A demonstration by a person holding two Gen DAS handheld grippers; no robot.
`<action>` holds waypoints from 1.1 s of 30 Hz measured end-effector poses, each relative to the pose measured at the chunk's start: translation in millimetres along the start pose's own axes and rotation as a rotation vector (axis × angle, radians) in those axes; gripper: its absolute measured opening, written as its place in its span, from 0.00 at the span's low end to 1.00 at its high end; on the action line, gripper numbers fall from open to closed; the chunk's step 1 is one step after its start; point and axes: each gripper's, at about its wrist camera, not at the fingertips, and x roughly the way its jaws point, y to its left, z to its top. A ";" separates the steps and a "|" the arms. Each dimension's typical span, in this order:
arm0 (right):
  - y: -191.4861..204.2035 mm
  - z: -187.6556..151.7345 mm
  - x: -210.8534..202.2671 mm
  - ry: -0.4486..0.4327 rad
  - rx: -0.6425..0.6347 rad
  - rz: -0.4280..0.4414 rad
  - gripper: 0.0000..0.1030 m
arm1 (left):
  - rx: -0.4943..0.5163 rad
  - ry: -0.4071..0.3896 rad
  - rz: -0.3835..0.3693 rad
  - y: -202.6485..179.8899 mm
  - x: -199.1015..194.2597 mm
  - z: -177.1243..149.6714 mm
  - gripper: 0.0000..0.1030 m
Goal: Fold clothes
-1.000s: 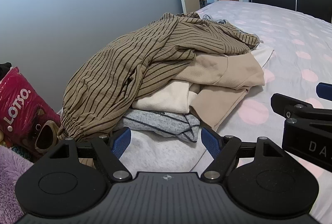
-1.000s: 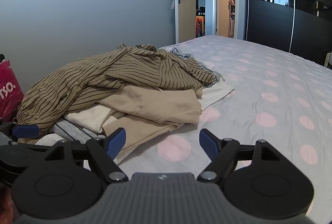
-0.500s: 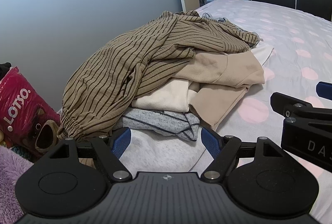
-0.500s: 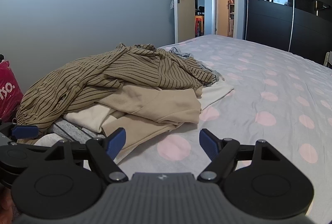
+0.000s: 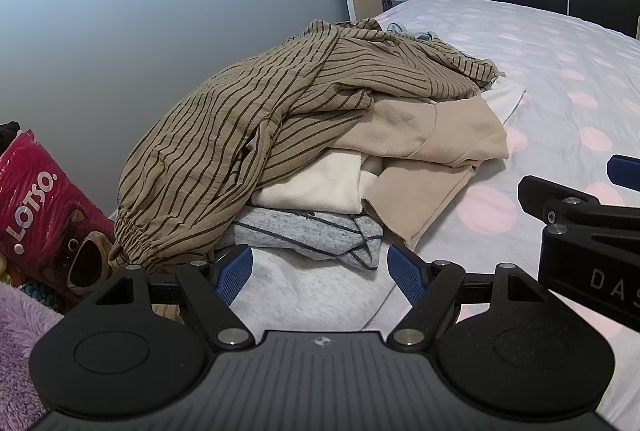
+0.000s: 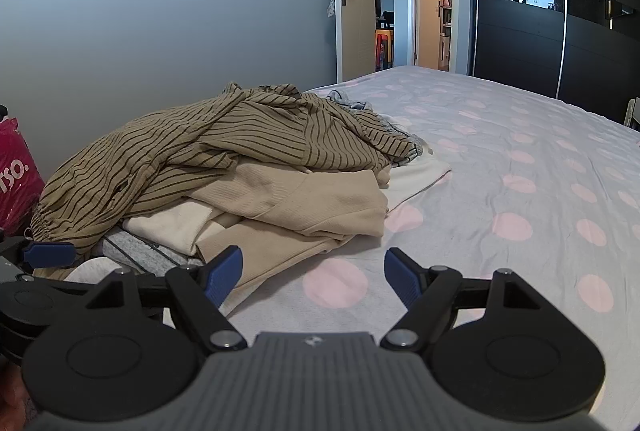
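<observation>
A pile of clothes lies on the bed's left side. On top is a brown striped garment (image 5: 280,111) (image 6: 208,147). Under it are a beige ribbed piece (image 5: 424,139) (image 6: 312,199), a cream piece (image 5: 320,187) and a grey striped knit (image 5: 312,231). A light grey garment (image 5: 316,287) lies nearest, just beyond my left gripper (image 5: 320,271), which is open and holds nothing. My right gripper (image 6: 314,273) is open over the bedsheet, to the right of the pile, also holding nothing. In the left wrist view the right gripper's arm (image 5: 580,227) shows at the right edge.
The bed (image 6: 520,167) has a pale sheet with pink dots, bare to the right of the pile. A red LOTSO bag (image 5: 44,207) and a purple fluffy fabric (image 5: 16,331) sit at the left. Behind are a grey wall, an open door (image 6: 356,11) and dark wardrobes.
Both grippers stay open and almost still; the views have shifted only slightly, and the clothes have not moved.
</observation>
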 end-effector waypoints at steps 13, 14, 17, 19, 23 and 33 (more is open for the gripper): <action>4.8 1.9 1.8 -0.002 -0.015 0.013 0.77 | 0.000 0.005 -0.007 3.6 2.8 0.5 0.72; 5.5 2.8 2.5 -0.002 -0.014 0.017 0.77 | -0.003 0.006 -0.007 5.8 3.7 1.3 0.71; 7.2 5.8 7.2 0.010 -0.014 0.025 0.77 | -0.017 0.014 -0.001 14.0 7.7 5.0 0.65; 9.7 10.1 13.2 0.022 -0.024 0.031 0.77 | -0.018 0.026 -0.004 20.8 11.4 9.8 0.63; 16.6 21.4 26.9 0.041 -0.050 0.054 0.77 | -0.005 0.033 0.007 33.2 19.1 23.4 0.63; 56.1 60.5 83.6 -0.007 -0.238 0.120 0.71 | 0.078 0.043 -0.040 61.3 64.0 67.1 0.59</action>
